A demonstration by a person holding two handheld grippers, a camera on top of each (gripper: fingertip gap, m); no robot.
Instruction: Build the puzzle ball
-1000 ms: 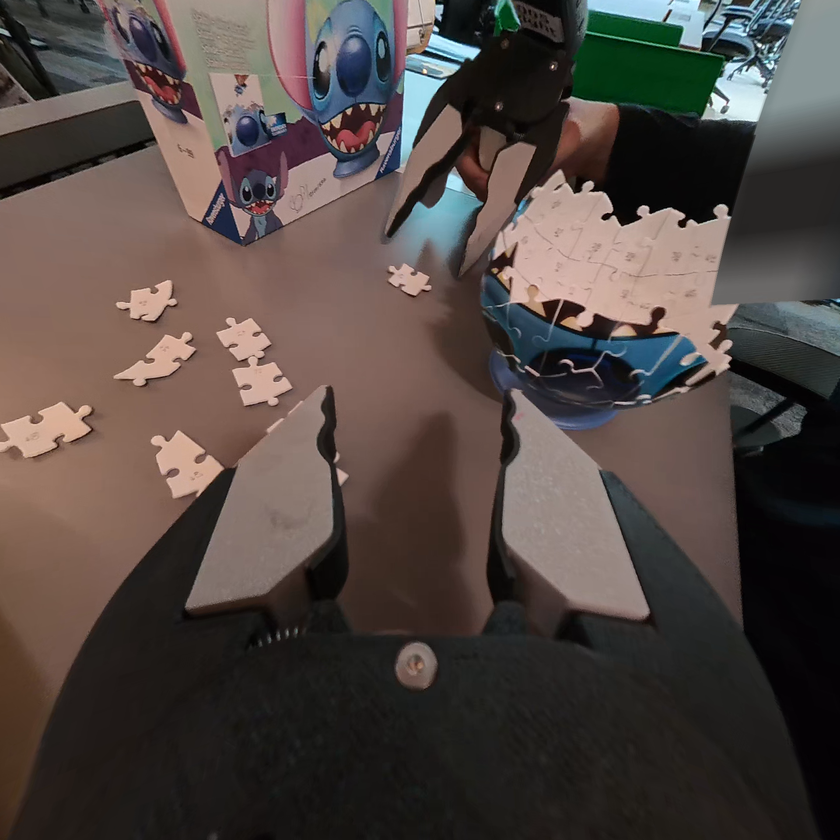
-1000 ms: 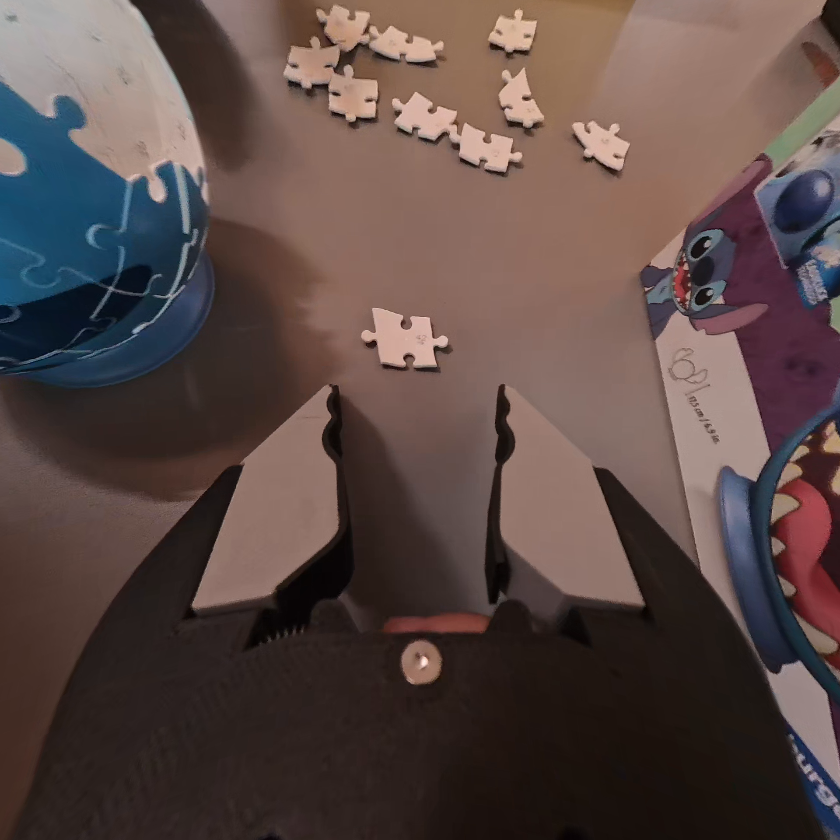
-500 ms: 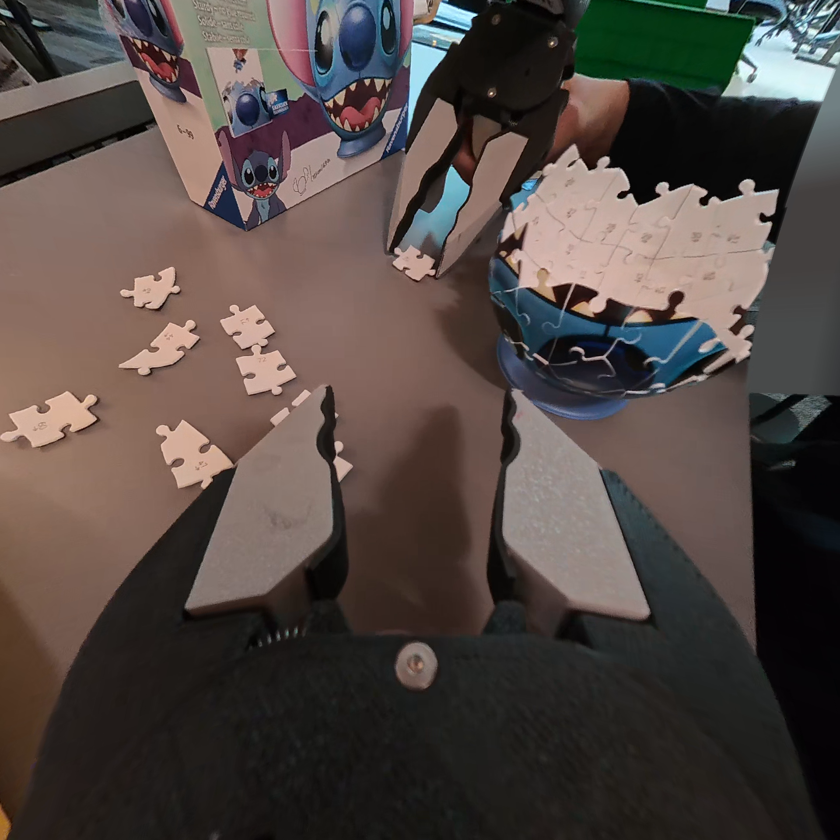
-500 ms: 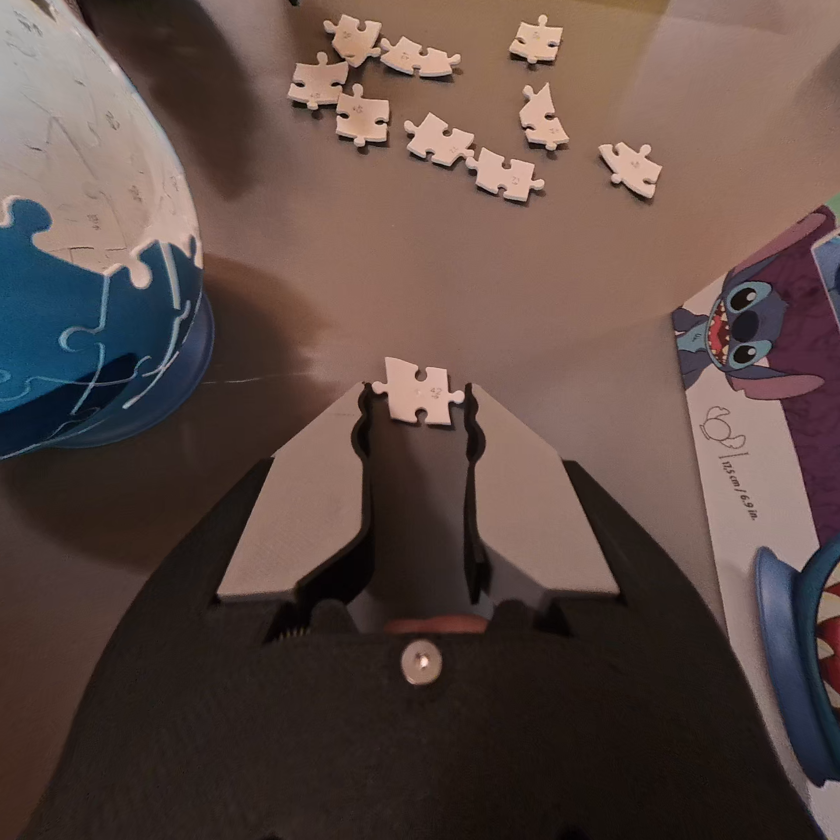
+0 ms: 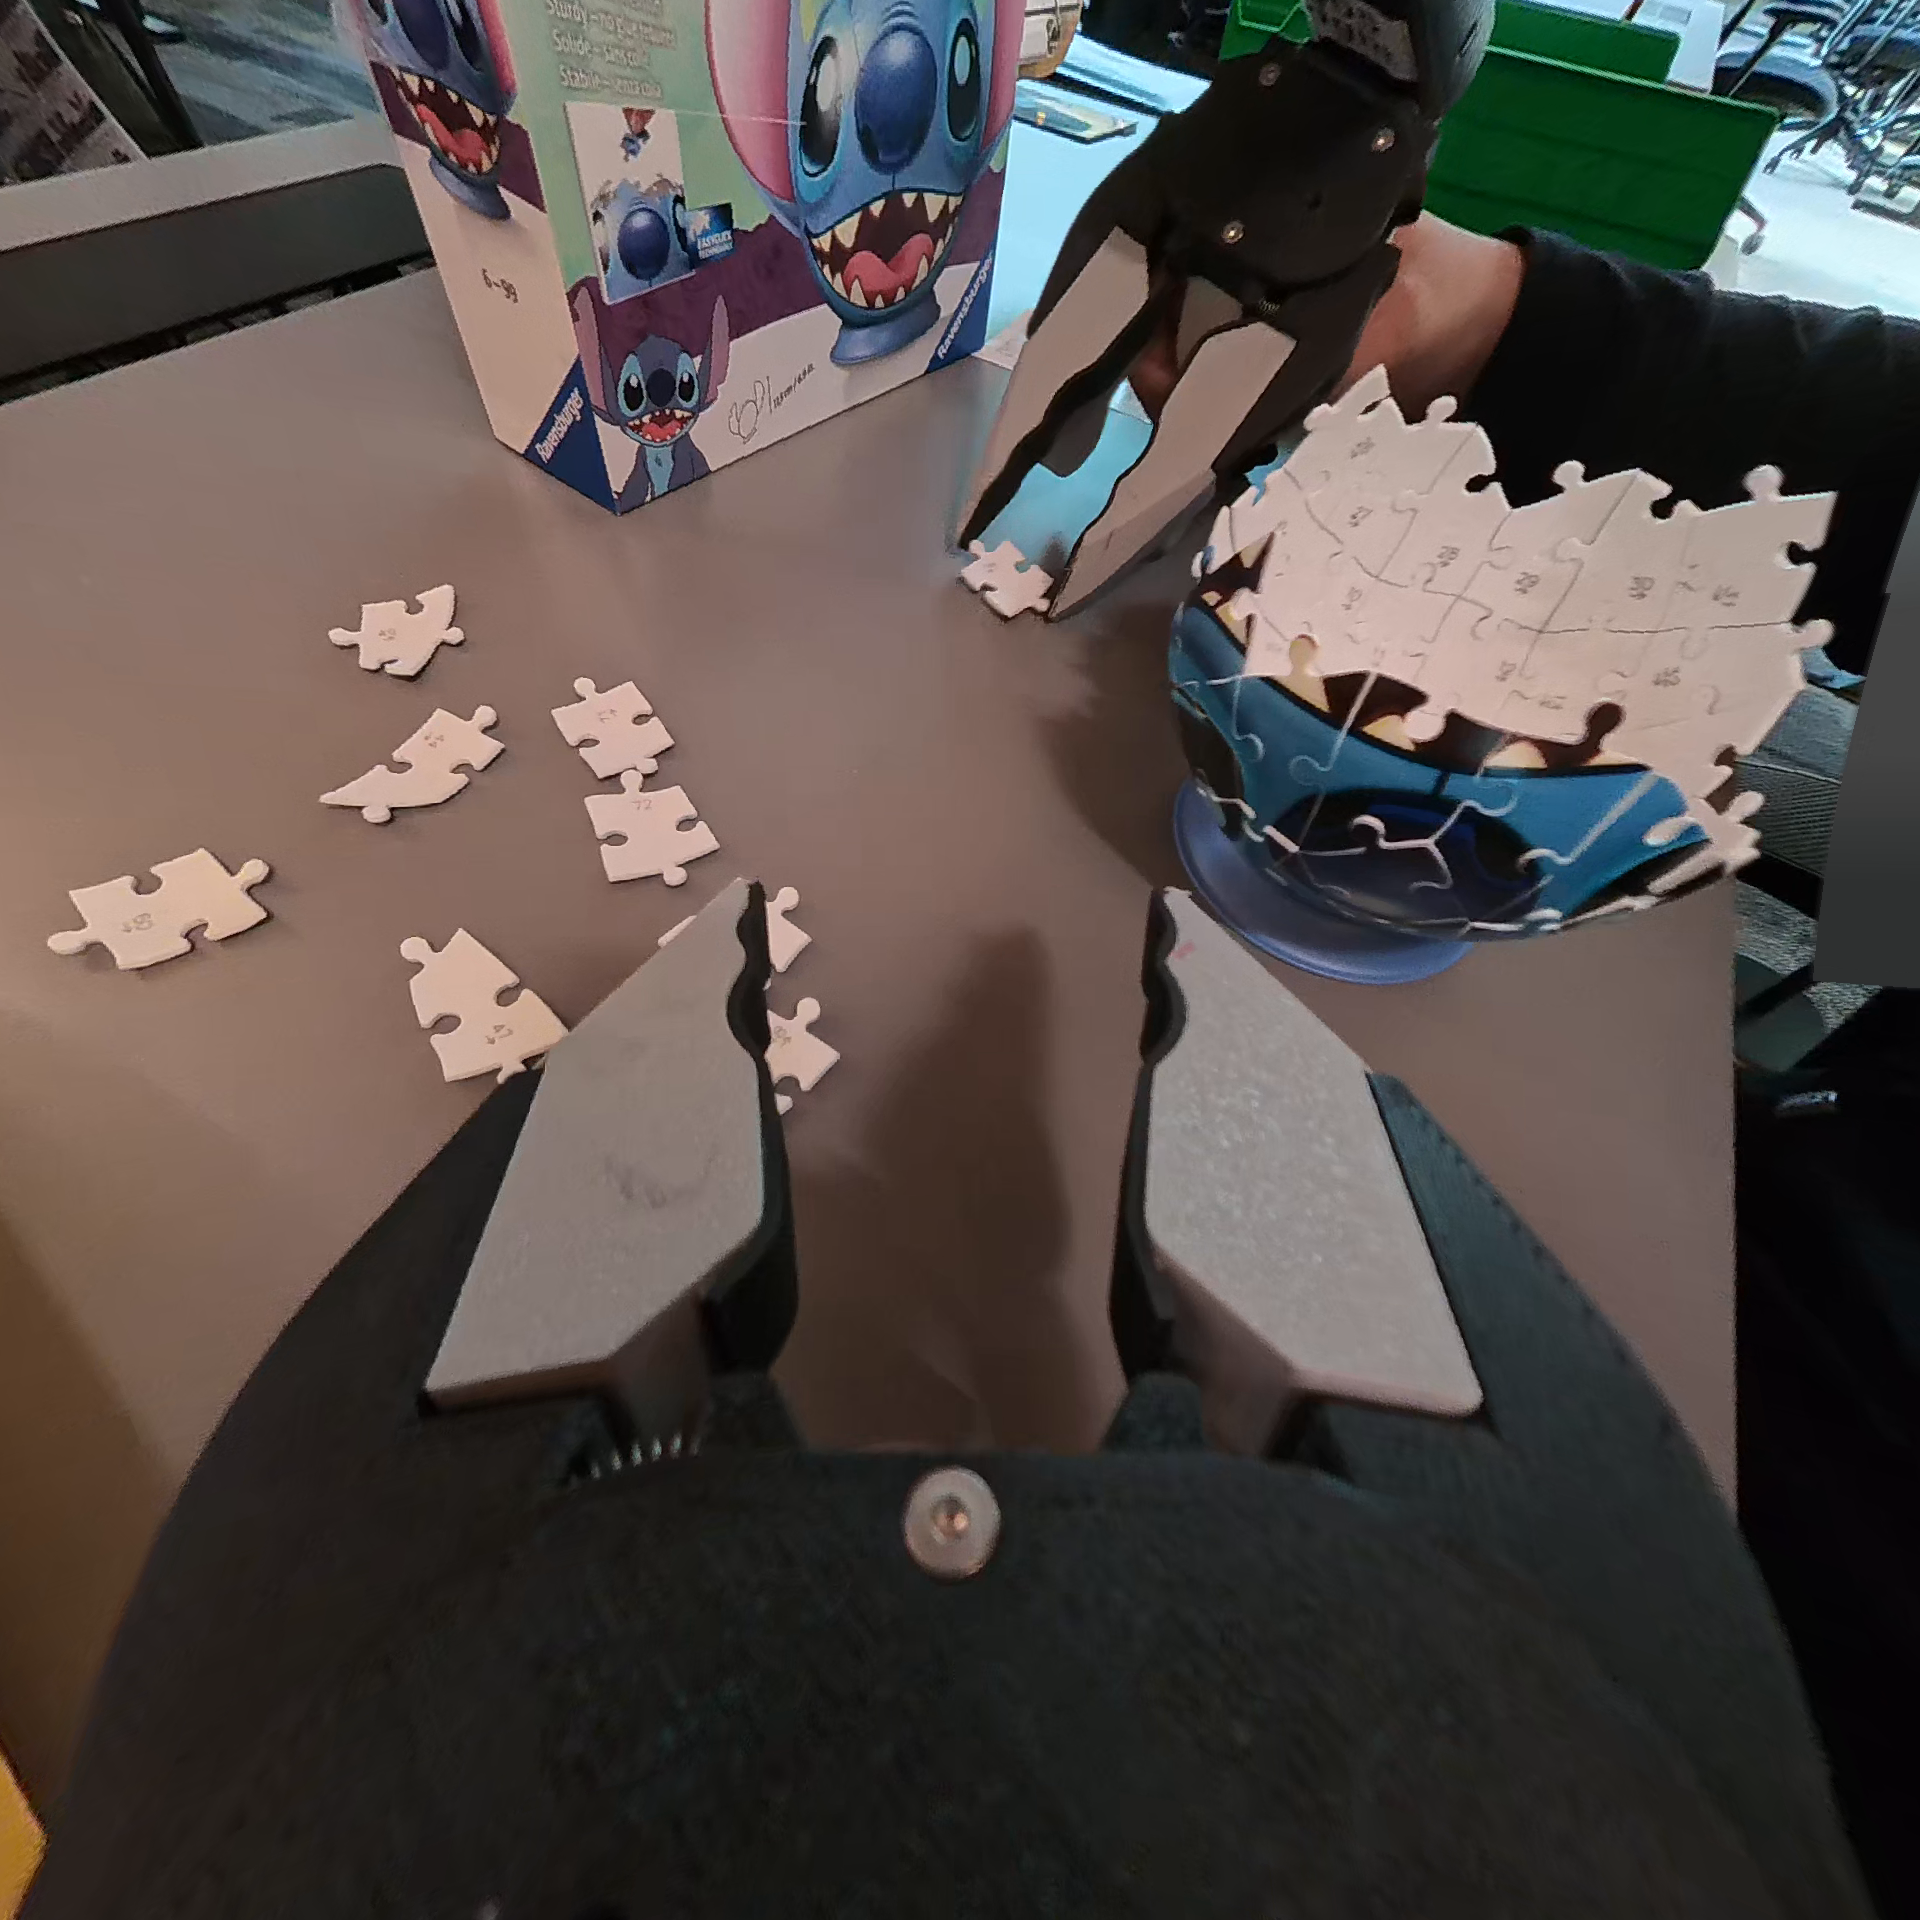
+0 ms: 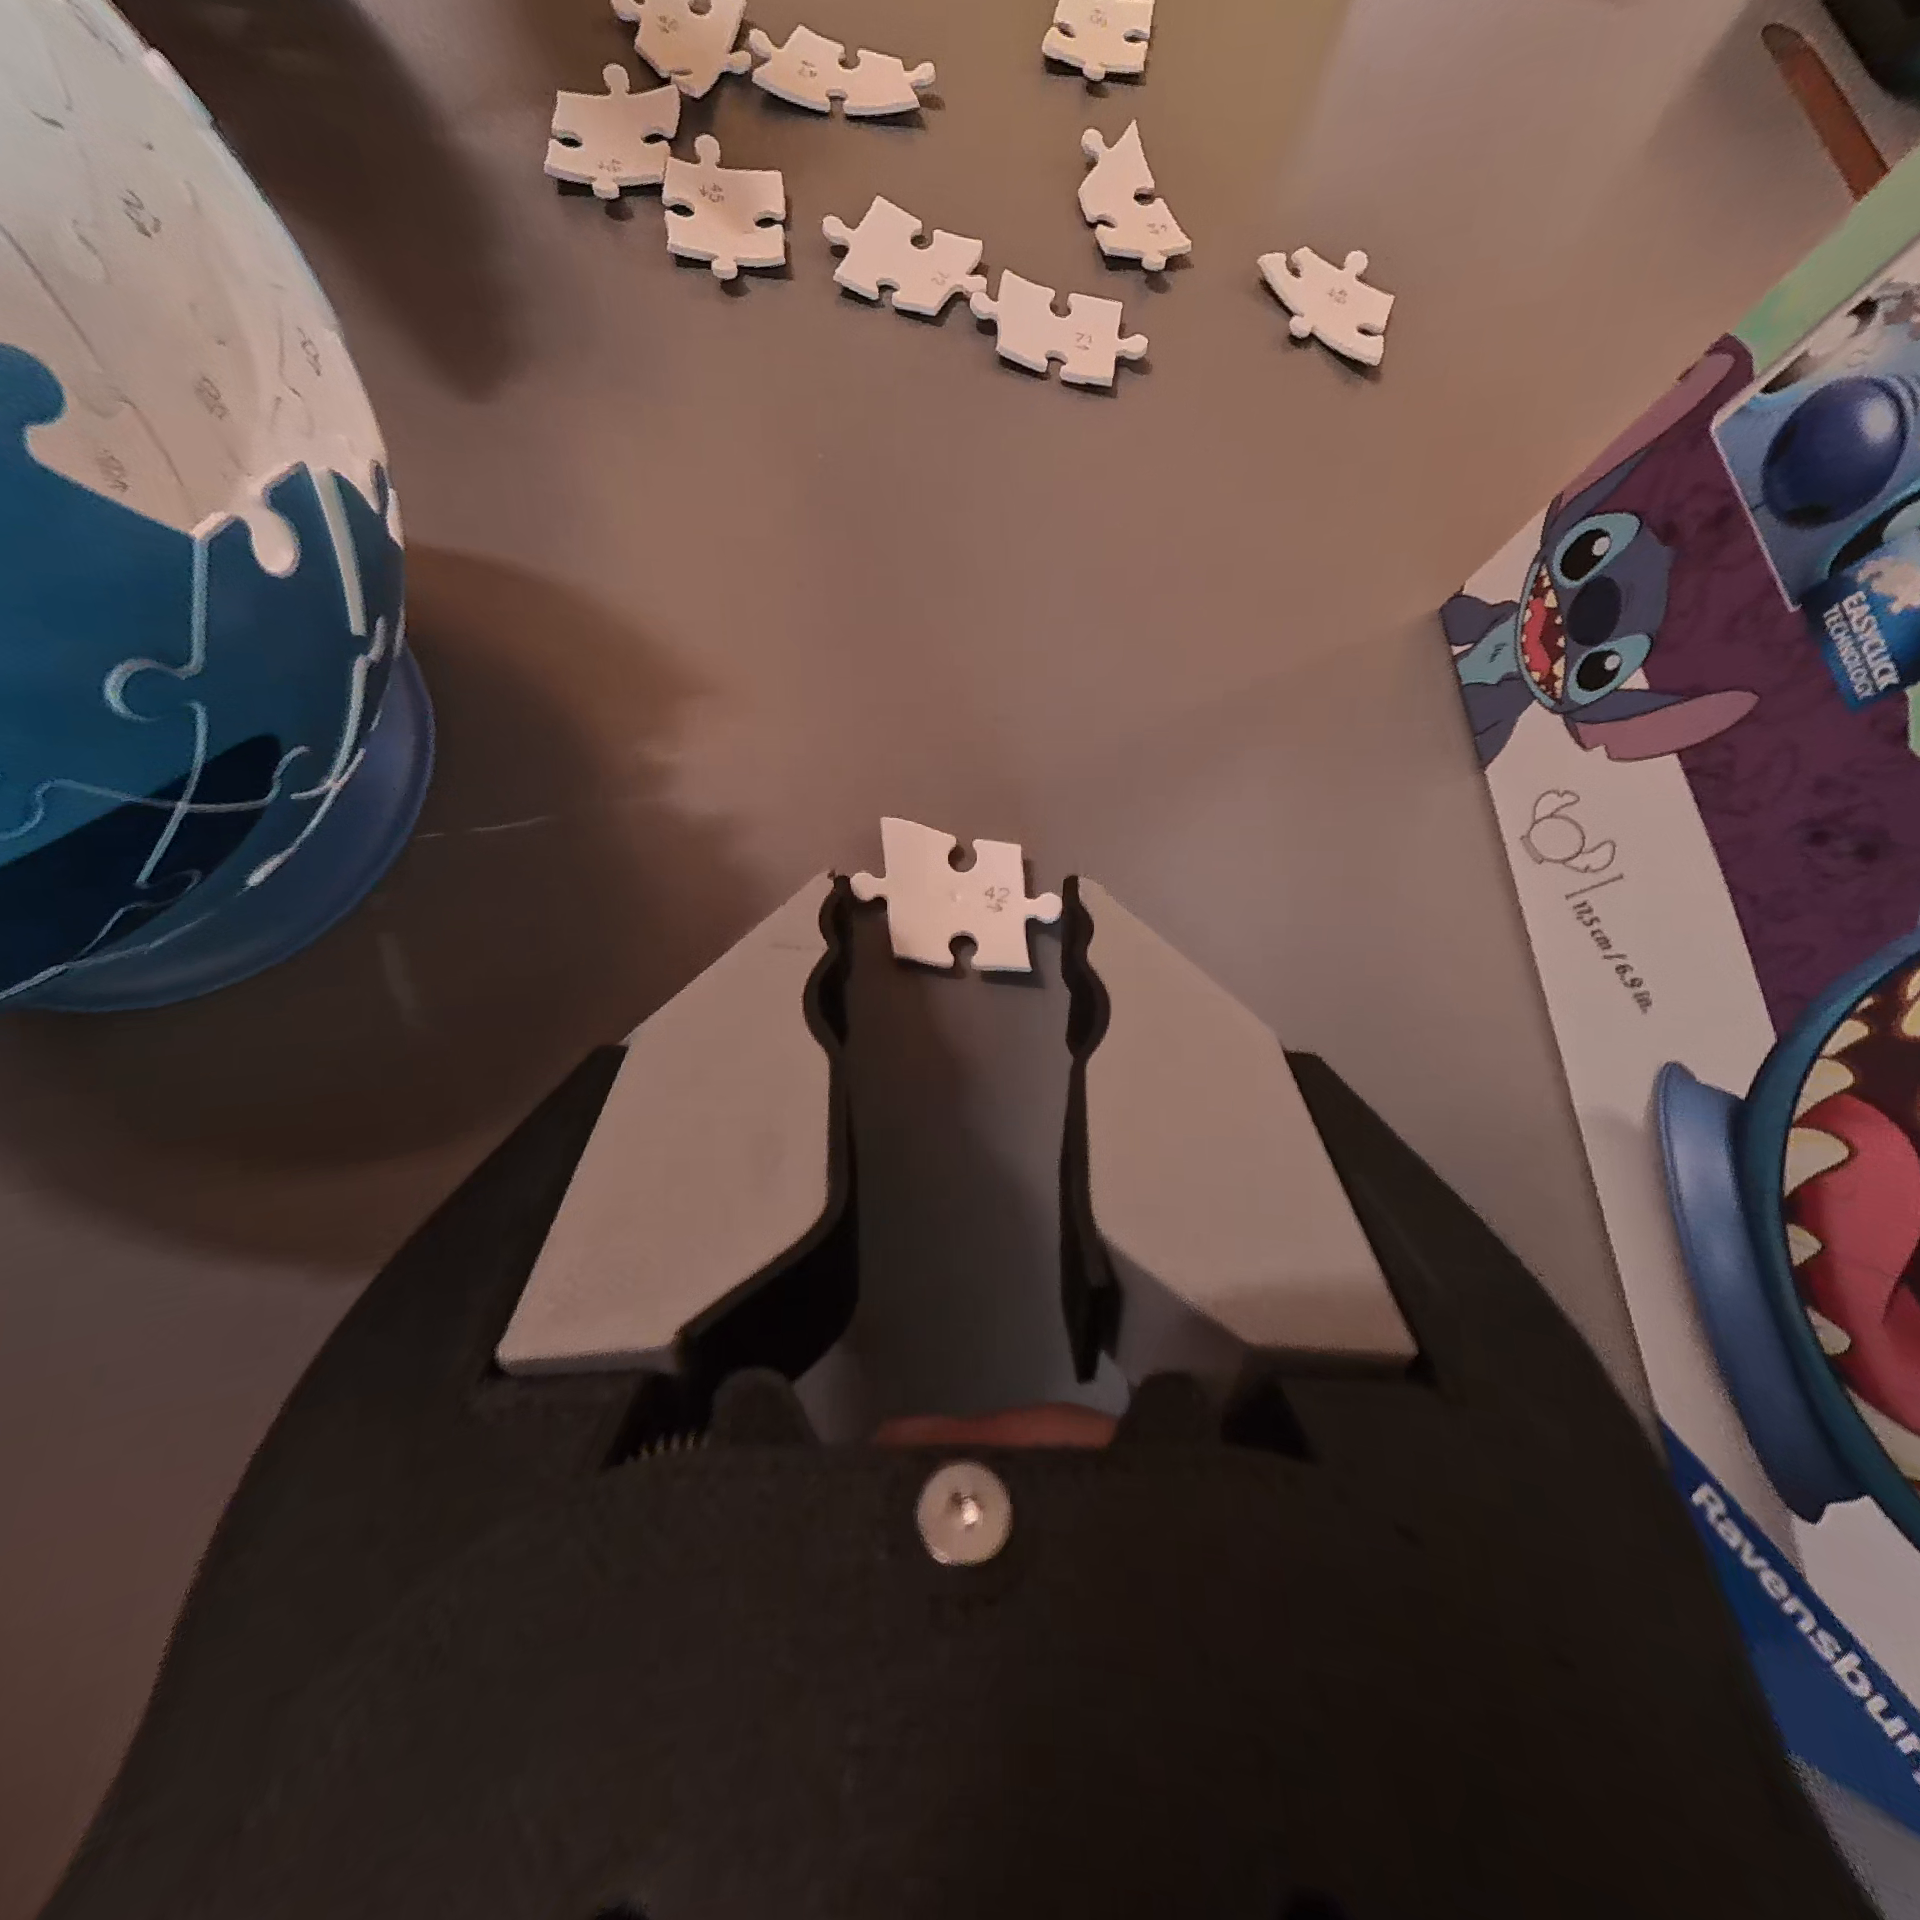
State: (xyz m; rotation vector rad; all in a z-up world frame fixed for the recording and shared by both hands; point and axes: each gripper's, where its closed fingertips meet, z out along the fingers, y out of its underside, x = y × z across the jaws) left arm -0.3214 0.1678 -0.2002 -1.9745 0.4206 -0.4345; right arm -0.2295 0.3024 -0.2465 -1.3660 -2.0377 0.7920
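Your surface (image 5: 935, 727) is plain grey-brown and matte, with soft shadows; its far-left edge meets a dark ledge (image 5: 187, 301). Behind it you have a green bin (image 5: 1600, 177), and office chairs (image 5: 1870, 62) on a pale floor at top right. Daylight brightens that far corner; the right wrist view looks dimmer and warmer.

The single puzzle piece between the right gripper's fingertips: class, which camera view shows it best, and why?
The right wrist view: the puzzle piece lies close and whole at the right gripper. The left wrist view shows it small, distant, partly hidden.
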